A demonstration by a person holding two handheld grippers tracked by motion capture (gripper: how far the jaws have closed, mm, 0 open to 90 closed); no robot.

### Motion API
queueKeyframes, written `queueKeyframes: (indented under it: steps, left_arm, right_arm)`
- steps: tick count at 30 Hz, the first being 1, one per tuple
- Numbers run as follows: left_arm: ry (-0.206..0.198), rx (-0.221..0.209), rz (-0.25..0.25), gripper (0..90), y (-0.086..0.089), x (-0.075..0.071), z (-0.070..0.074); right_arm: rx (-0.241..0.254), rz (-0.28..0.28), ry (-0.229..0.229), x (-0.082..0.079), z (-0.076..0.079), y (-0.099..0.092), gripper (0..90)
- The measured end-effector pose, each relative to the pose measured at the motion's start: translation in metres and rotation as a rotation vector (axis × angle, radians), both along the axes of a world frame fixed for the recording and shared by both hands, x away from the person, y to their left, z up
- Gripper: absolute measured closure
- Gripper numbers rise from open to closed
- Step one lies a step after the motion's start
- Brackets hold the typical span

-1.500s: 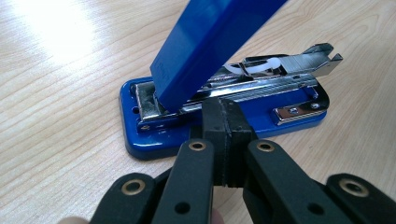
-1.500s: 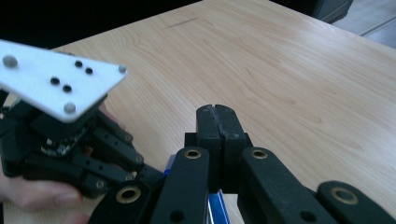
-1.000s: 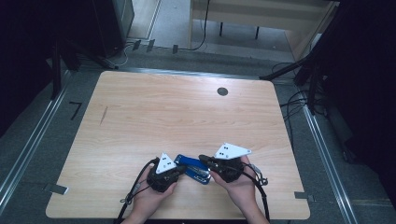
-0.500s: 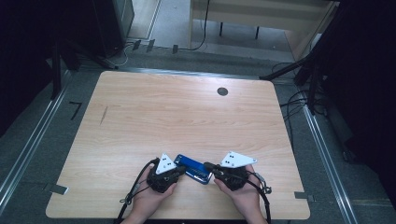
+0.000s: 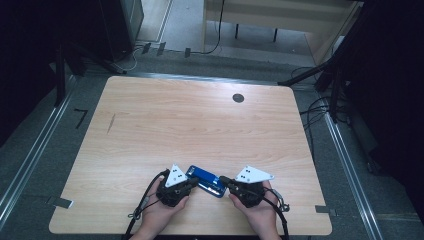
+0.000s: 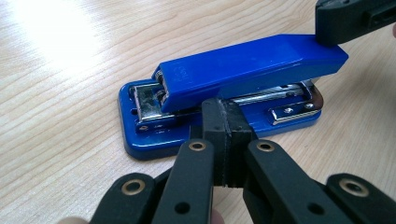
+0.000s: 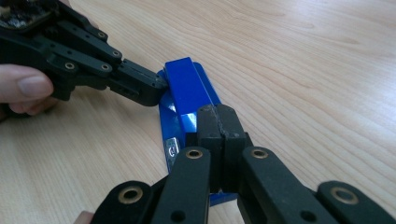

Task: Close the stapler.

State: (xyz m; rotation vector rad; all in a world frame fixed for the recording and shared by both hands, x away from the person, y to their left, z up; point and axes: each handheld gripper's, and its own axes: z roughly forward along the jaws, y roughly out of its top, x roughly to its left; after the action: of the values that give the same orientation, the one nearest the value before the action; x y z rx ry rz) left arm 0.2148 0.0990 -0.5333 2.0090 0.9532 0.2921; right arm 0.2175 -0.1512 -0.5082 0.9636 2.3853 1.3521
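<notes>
From above, your two hands come in at the near edge of the table (image 5: 150,130), and a blue stapler (image 5: 206,180) lies flat on the wood between them, close to that near edge. Your left gripper (image 5: 192,183) meets the stapler's left end and your right gripper (image 5: 223,180) meets its right end, each with its jaws pressed together and nothing between them. A small dark round inset (image 5: 238,98) sits in the table's far right part, well apart from the work. In the left gripper view, the left gripper (image 6: 225,114) has its jaws pressed flat against each other, and their tips rest against the side of the stapler (image 6: 243,65), at the gap between its blue top arm and its base; the metal magazine shows under the arm. The right gripper (image 6: 348,21) presses on the raised far end of the top arm. In the right gripper view, the right gripper (image 7: 218,116) also has its jaws together, their tips sitting on the near end of the stapler (image 7: 184,86), while the left gripper (image 7: 154,91) touches the stapler's side from the left, with your fingers (image 7: 25,88) behind it.
</notes>
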Motion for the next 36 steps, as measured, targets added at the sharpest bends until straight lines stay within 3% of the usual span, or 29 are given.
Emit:
queueKeyframes:
  steps: [4, 7, 9, 14, 17, 21, 25, 33, 36]
  left_arm:
    - [-0.02, -0.021, 0.001, 90.0, 0.002, -0.002, 0.001]
    - [-0.029, -0.024, -0.004, 88.6, 0.004, -0.004, 0.001]
    - [-0.034, -0.027, -0.007, 88.0, 0.005, -0.005, 0.001]
    - [-0.046, -0.034, 0.0, 86.6, 0.01, -0.01, 0.003]
    - [-0.072, -0.023, 0.026, 85.2, 0.019, -0.014, 0.006]
    - [-0.098, -0.044, 0.089, 81.7, 0.04, -0.015, 0.01]
    - [-0.114, -0.052, 0.153, 72.1, 0.06, -0.013, 0.01]
    - [-0.158, -0.034, 0.315, 44.3, 0.096, -0.01, 0.009]
    - [-0.152, -0.011, 0.375, 32.7, 0.109, -0.009, 0.009]
  right_arm:
    - [-0.011, -0.021, 0.011, -0.004, 0.002, 0.001, 90.0]
    - [0.033, -0.032, 0.002, -0.006, 0.006, -0.003, 90.0]
    - [0.025, -0.039, 0.001, -0.007, 0.008, -0.005, 90.0]
    - [0.063, -0.041, 0.014, -0.01, 0.005, -0.01, 90.0]
    - [0.076, -0.039, 0.02, -0.014, 0.003, -0.011, 90.0]
    - [0.07, -0.031, 0.034, -0.019, 0.001, -0.012, 90.0]
    - [0.064, -0.005, 0.054, -0.027, -0.004, -0.008, 90.0]
    - [0.04, 0.052, 0.099, -0.029, -0.016, 0.011, 90.0]
    - [0.019, 0.063, 0.126, -0.026, -0.022, 0.016, 90.0]
